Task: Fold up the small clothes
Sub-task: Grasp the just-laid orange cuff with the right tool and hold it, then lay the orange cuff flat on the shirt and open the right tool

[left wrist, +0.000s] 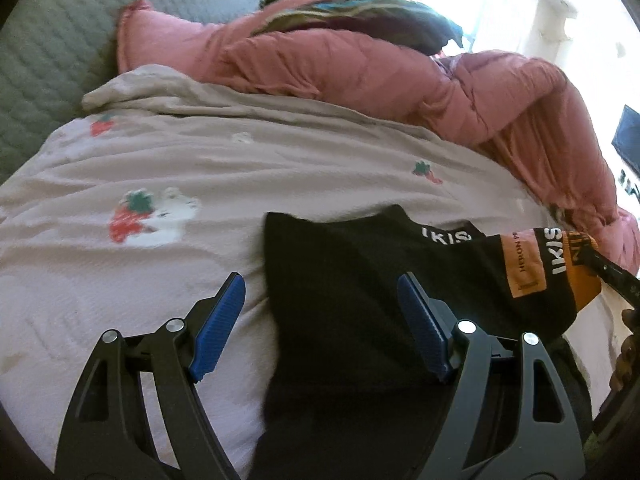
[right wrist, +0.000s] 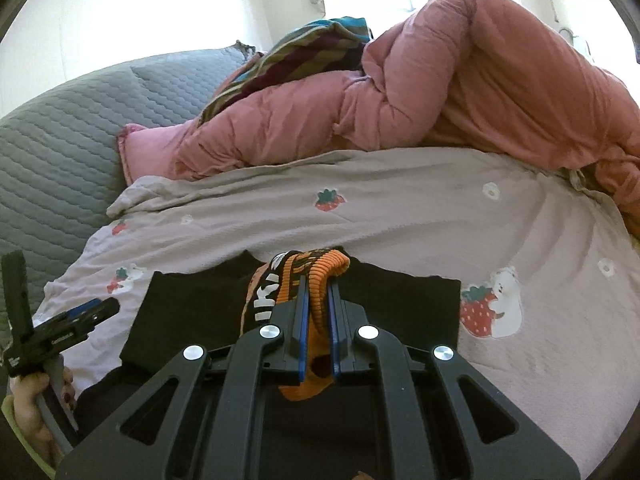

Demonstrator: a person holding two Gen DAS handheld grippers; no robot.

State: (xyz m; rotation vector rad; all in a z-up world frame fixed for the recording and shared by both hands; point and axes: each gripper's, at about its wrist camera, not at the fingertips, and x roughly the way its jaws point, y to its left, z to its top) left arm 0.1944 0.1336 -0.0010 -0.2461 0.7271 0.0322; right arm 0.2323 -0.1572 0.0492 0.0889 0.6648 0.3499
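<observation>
A small black garment (left wrist: 360, 248) with an orange ribbed band (left wrist: 524, 264) and white lettering lies on the strawberry-print sheet (left wrist: 160, 160). My left gripper (left wrist: 320, 280) hovers open over the garment's left edge, with nothing between its blue pads (left wrist: 218, 320). My right gripper (right wrist: 319, 282) is shut on the orange ribbed band (right wrist: 320, 268), holding it bunched and lifted above the black garment (right wrist: 192, 312). The right gripper's tip (left wrist: 612, 272) shows at the right edge of the left wrist view. In the right wrist view the left gripper (right wrist: 80, 316) is at the far left, held by a hand (right wrist: 36, 404).
A bulky pink duvet (right wrist: 460, 92) is heaped along the far side of the bed. A striped cloth (right wrist: 288, 56) lies on top of it. A grey quilted cover (right wrist: 60, 152) rises at the left. Bare sheet (right wrist: 400, 220) stretches beyond the garment.
</observation>
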